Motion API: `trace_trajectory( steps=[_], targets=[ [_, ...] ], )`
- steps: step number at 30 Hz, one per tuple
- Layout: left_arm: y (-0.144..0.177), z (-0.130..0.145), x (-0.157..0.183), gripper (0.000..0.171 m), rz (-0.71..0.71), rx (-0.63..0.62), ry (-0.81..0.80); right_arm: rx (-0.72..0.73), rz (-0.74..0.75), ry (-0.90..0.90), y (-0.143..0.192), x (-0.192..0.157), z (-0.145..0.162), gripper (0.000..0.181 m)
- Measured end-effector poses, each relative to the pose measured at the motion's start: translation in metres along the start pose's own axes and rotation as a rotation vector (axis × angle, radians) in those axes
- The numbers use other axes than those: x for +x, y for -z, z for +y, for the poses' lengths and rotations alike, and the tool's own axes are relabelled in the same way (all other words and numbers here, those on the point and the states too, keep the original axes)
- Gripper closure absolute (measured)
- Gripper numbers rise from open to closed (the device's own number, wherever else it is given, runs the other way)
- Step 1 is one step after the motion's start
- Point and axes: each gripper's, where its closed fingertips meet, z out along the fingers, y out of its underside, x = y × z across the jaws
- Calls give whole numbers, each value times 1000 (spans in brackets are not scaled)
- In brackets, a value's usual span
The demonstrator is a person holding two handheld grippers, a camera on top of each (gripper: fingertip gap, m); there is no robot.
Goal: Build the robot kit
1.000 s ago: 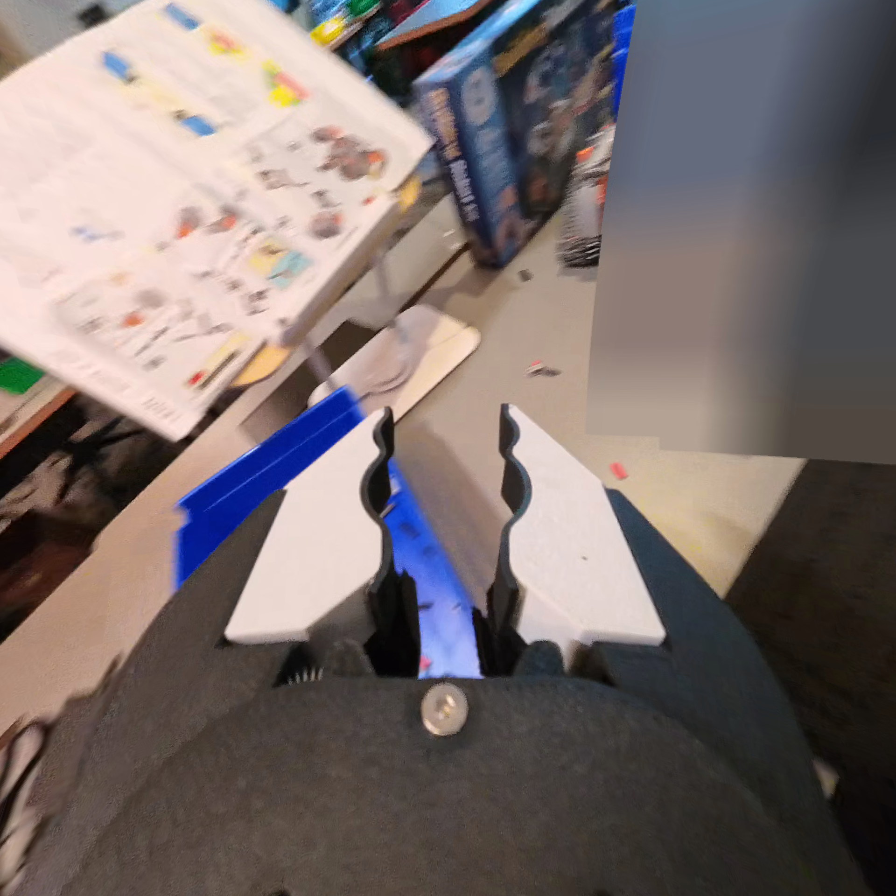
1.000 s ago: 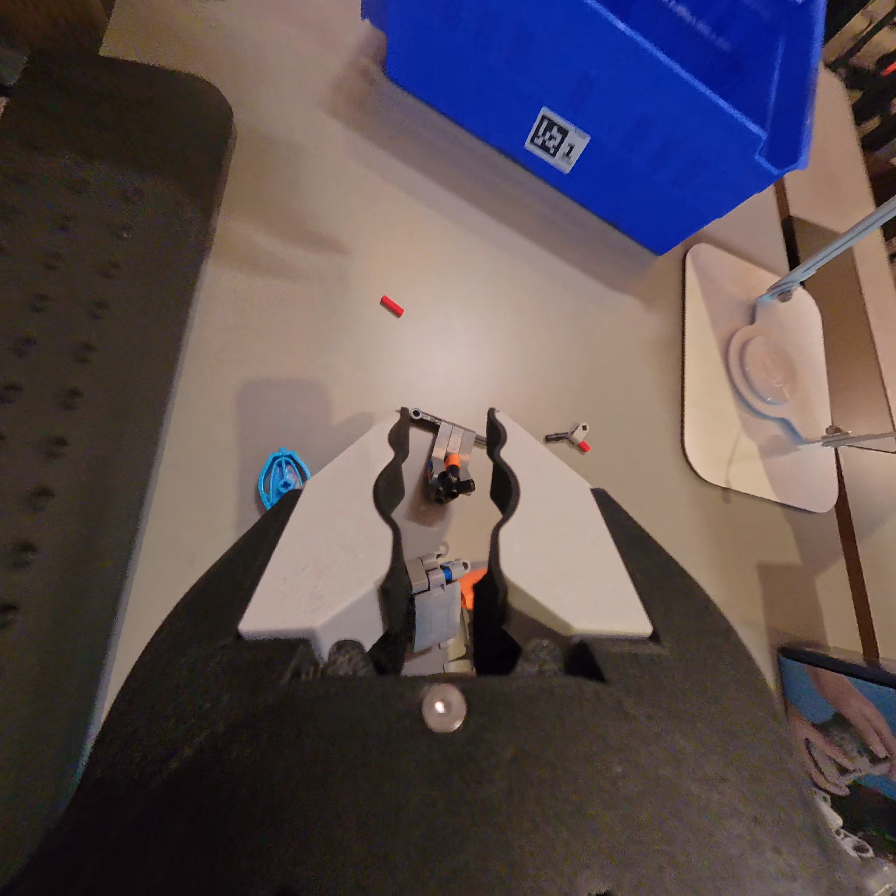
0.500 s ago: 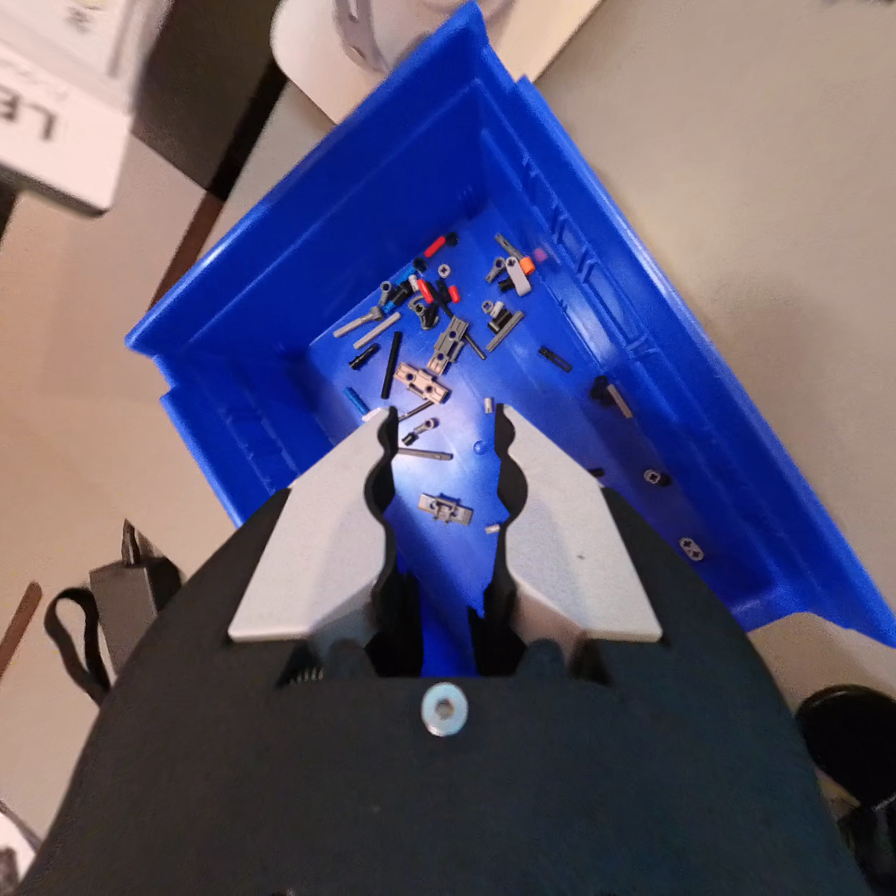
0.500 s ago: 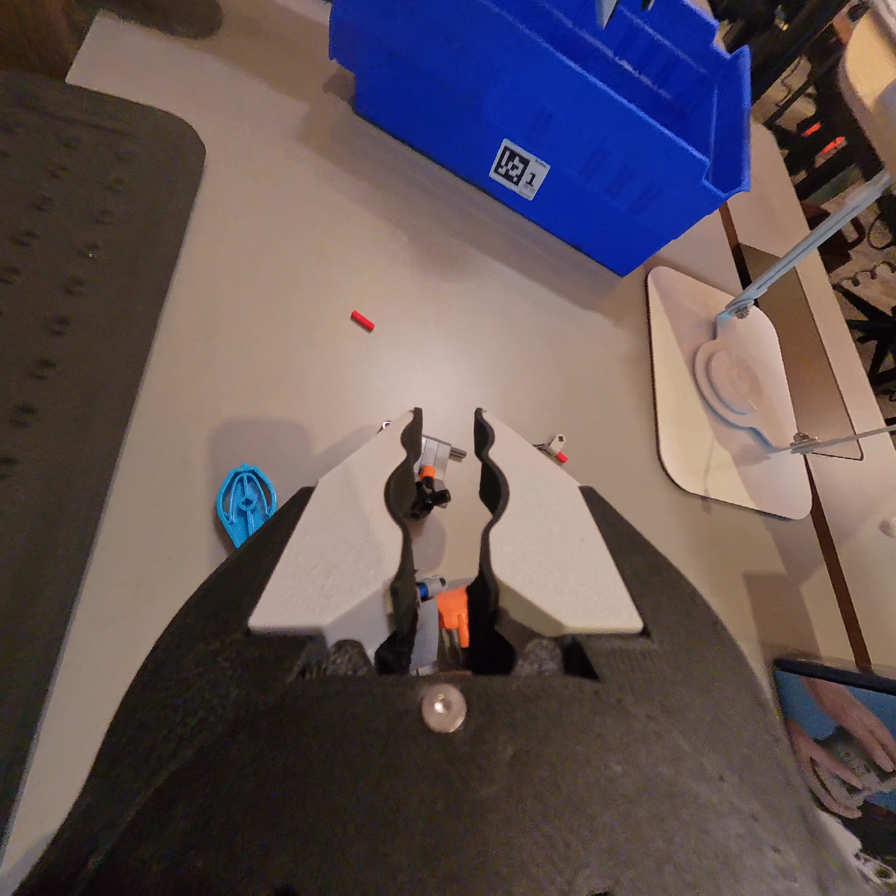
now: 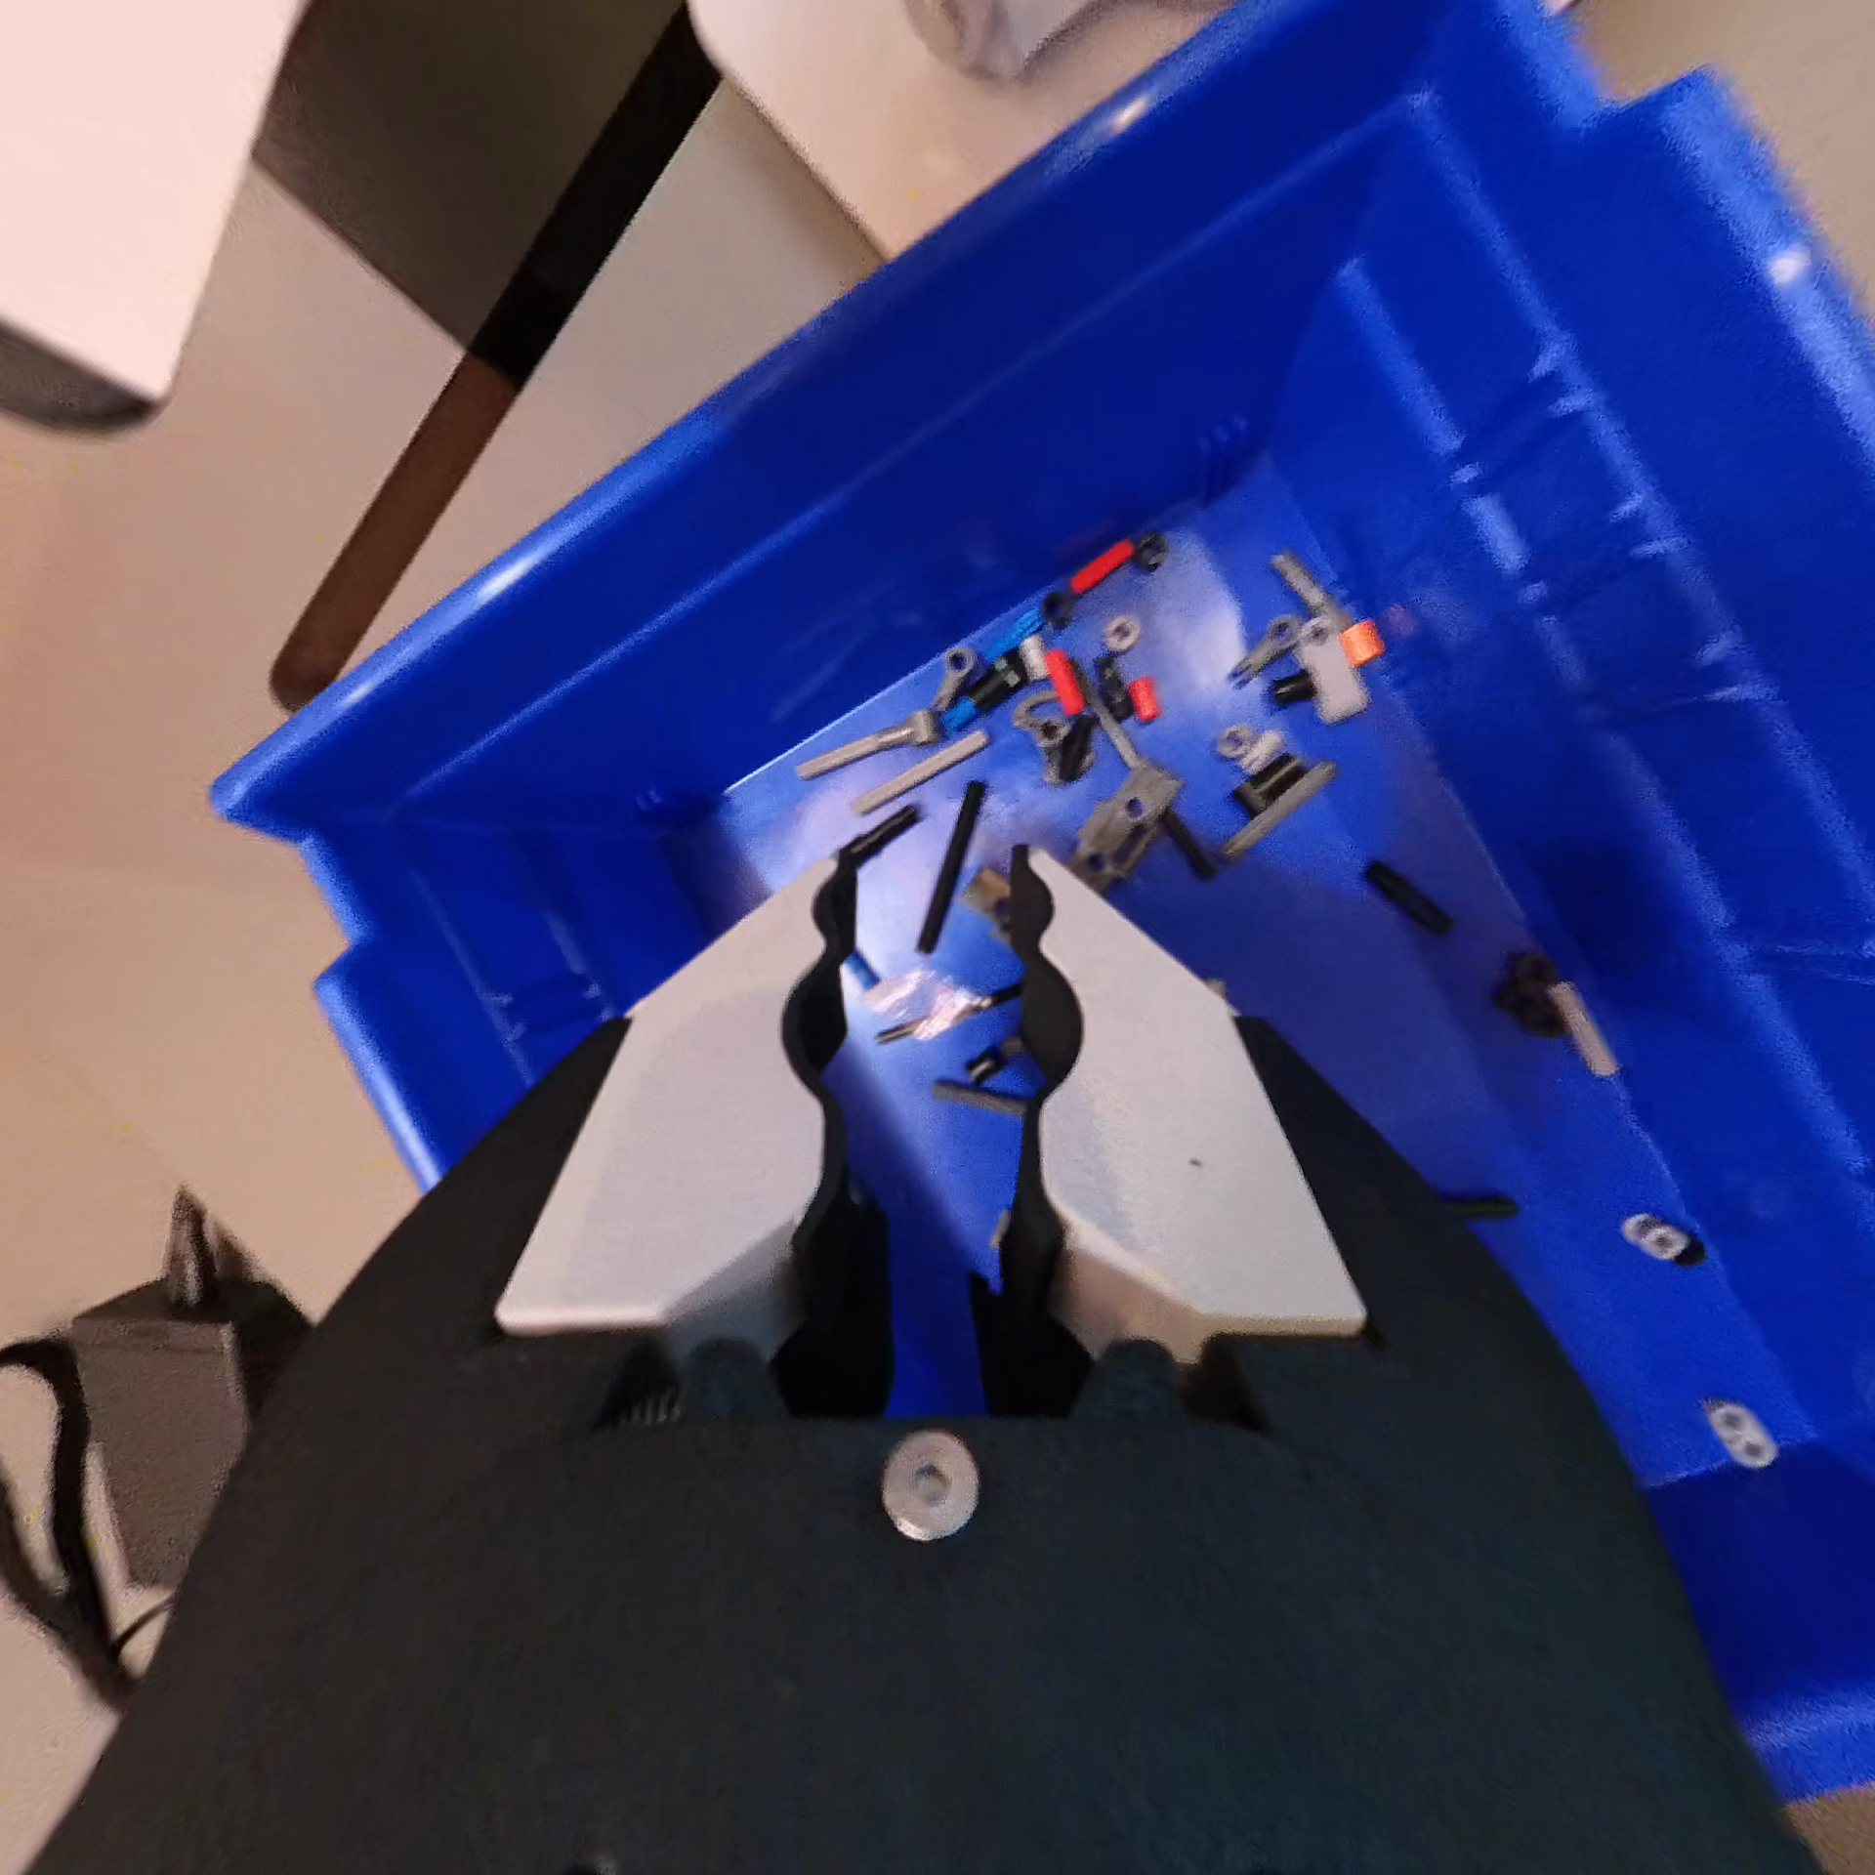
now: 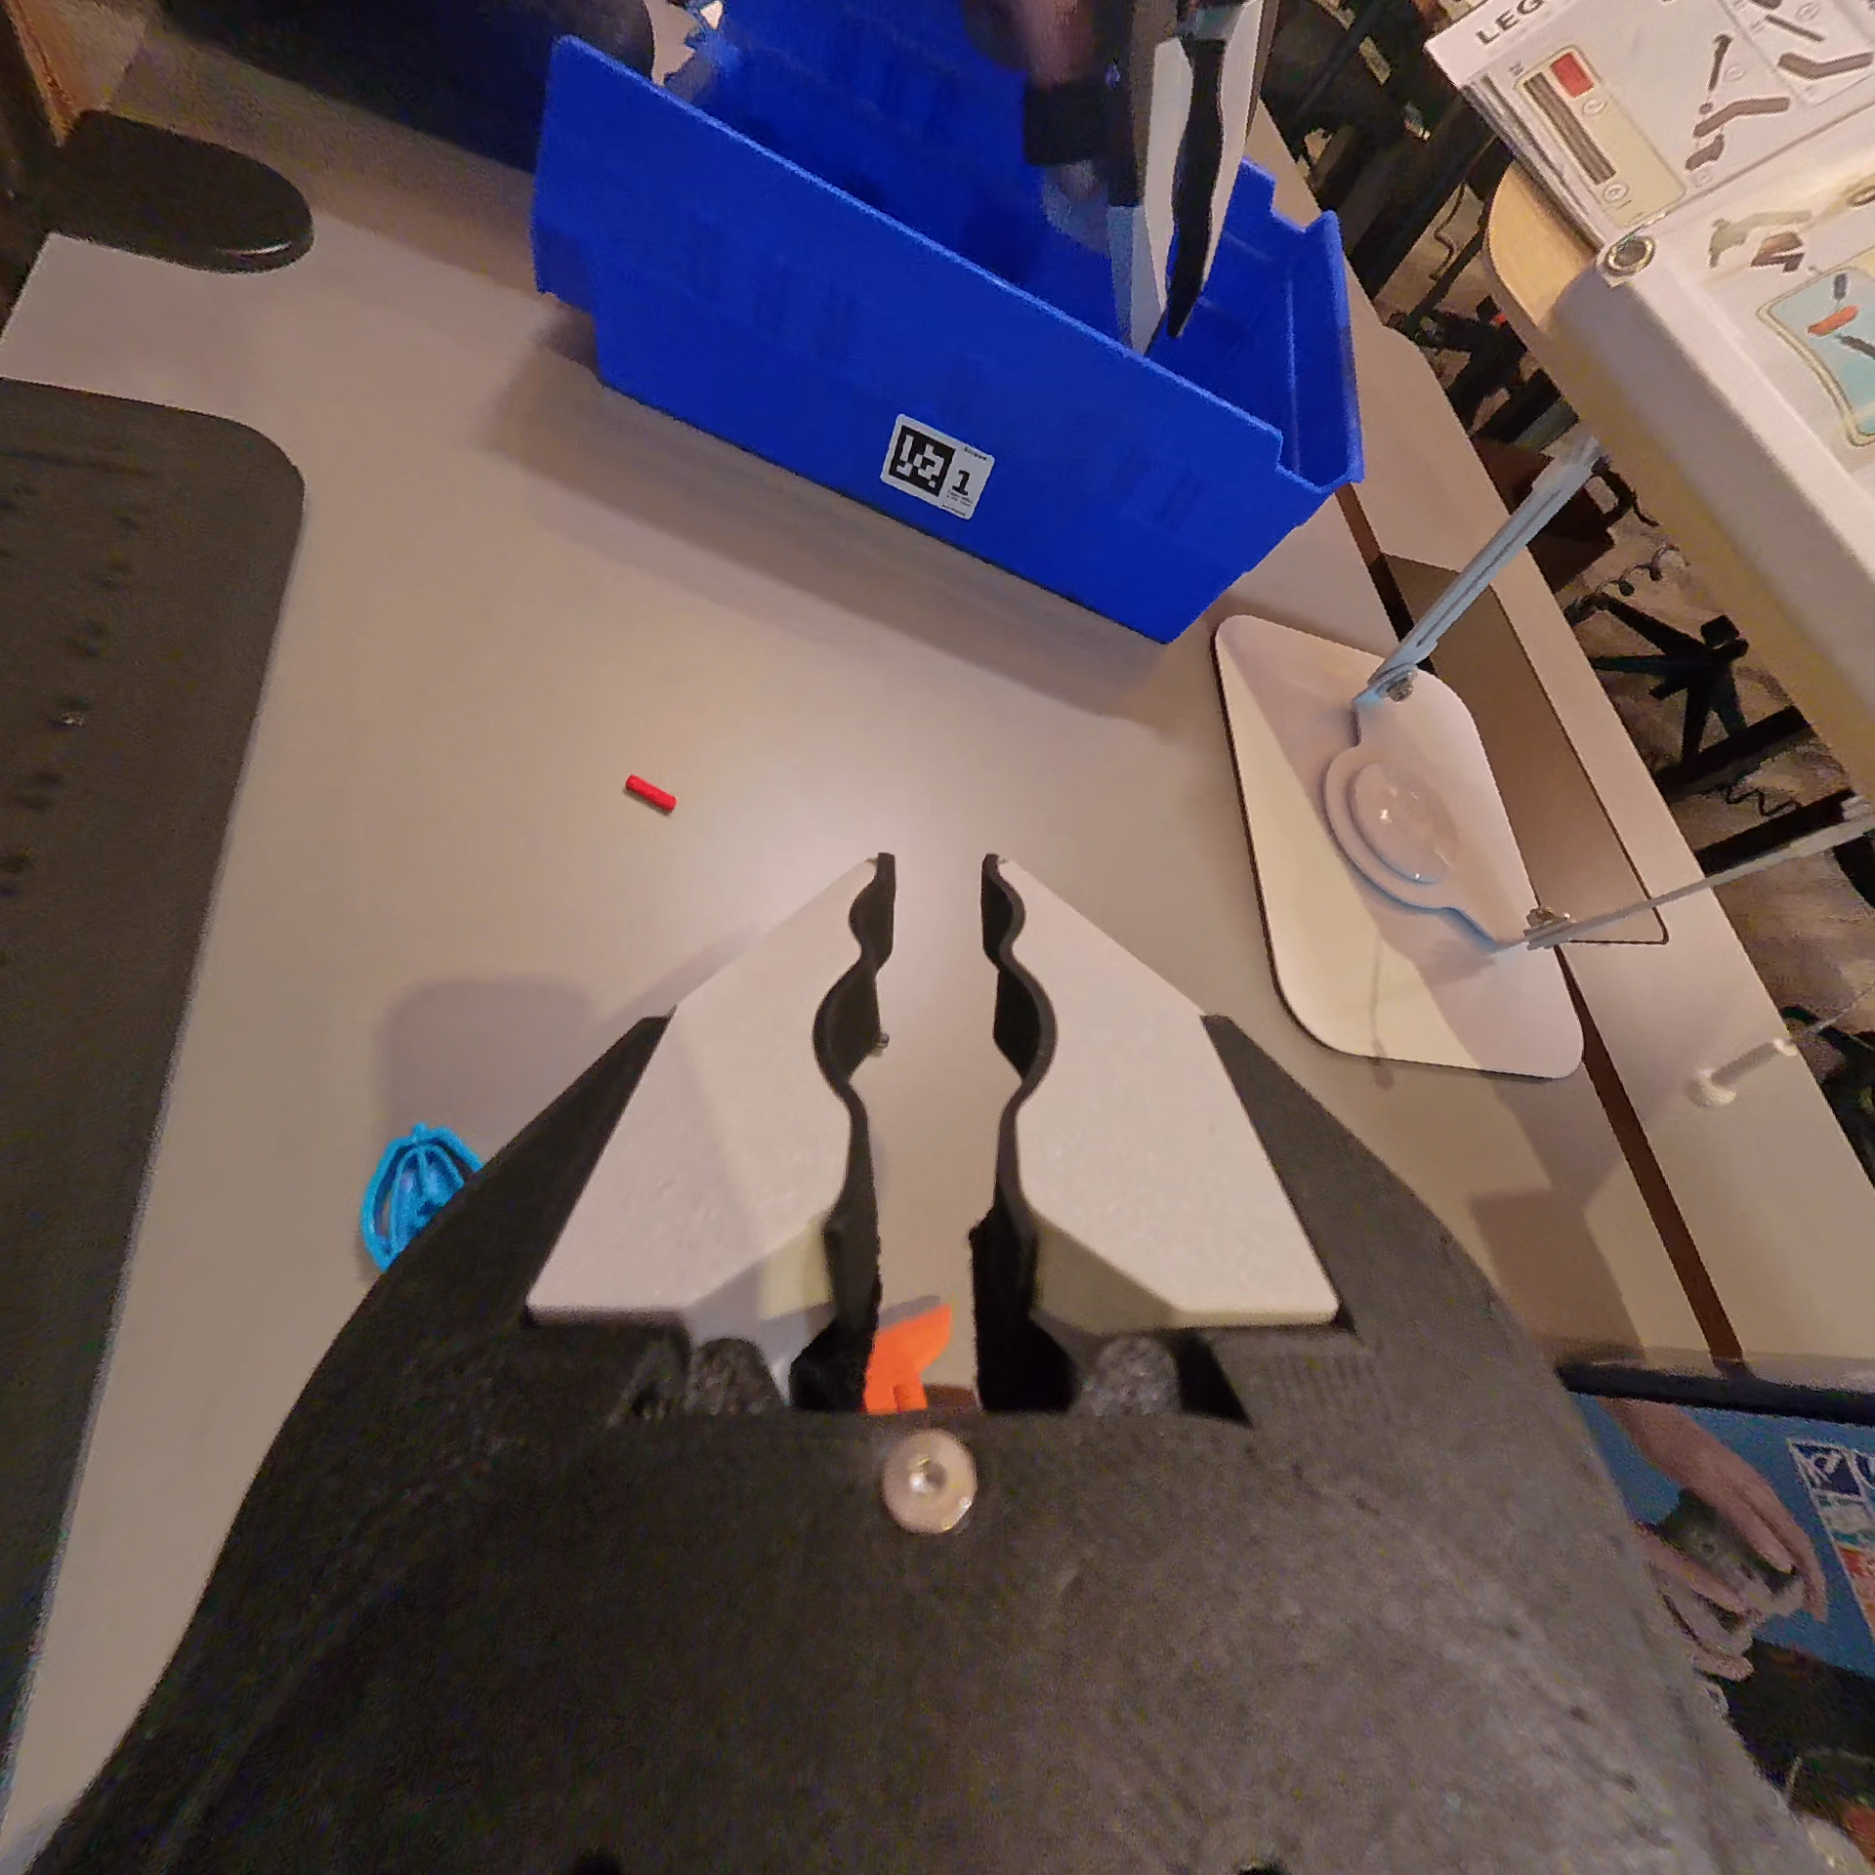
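Note:
My left gripper (image 5: 928, 867) is open and points down into a blue bin (image 5: 710, 528). Its tips hang just above several small loose parts on the bin floor: a black rod (image 5: 949, 862), grey connectors (image 5: 1126, 822), red pins (image 5: 1060, 678) and an orange piece (image 5: 1360, 642). My right gripper (image 6: 935, 862) is narrowly open above the bare tan table, with nothing between its tips. An orange part (image 6: 908, 1360) shows deep between its jaws, and I cannot tell whether it touches them. The right wrist view shows the left gripper's fingers (image 6: 1147, 203) dipping into the bin (image 6: 812, 335).
A red pin (image 6: 649, 793) and a light blue cage-shaped part (image 6: 411, 1192) lie on the table. A black mat (image 6: 101, 710) is at the left. A white stand base (image 6: 1400, 862) sits at the right, with an open instruction booklet (image 6: 1674, 152) above it. Left tips to right tips: about 35 cm. From the left gripper's tips to the black rod (image 5: 949, 862) is close to 5 cm.
My left gripper swung from the room down into the bin, went lower, and its jaws narrowed a little. My right gripper tilted up, its jaws narrowed, and the grey-and-orange assembly slid out of sight beneath it.

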Motion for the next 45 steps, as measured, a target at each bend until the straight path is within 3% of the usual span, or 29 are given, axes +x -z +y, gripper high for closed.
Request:
trace_trajectory(
  steps=[5,8,16,18,23,28,30,33,38,41,45],
  targets=[
    [-6,16,-15,139,-11,-143,-92,-30,9,12,-13,3,3,168],
    [-7,15,-9,133,19,-172,-165,-42,28,13,-14,6,5,168],
    [-25,20,-22,138,-78,-249,-378,-38,36,-7,-19,12,7,170],
    [-27,16,-16,140,-49,-246,-409,-44,35,-12,-19,12,10,170],
    [-34,20,-24,141,-103,-342,-524,-44,35,-13,-18,13,13,171],
    [-38,28,-7,152,2,-372,-571,-66,40,-13,-17,15,20,171],
    [-37,40,-1,157,35,-442,-580,-74,47,-20,-17,17,23,171],
    [-24,52,7,147,97,-514,-588,-84,58,-30,-17,21,25,172],
    [-12,11,43,140,188,-222,-590,-75,70,-50,-17,26,25,172],
    [-17,1,58,143,175,-129,-634,-77,68,-51,-18,26,26,172],
    [-30,5,66,146,204,-123,-608,-74,64,-44,-17,23,25,172]
  ],
)
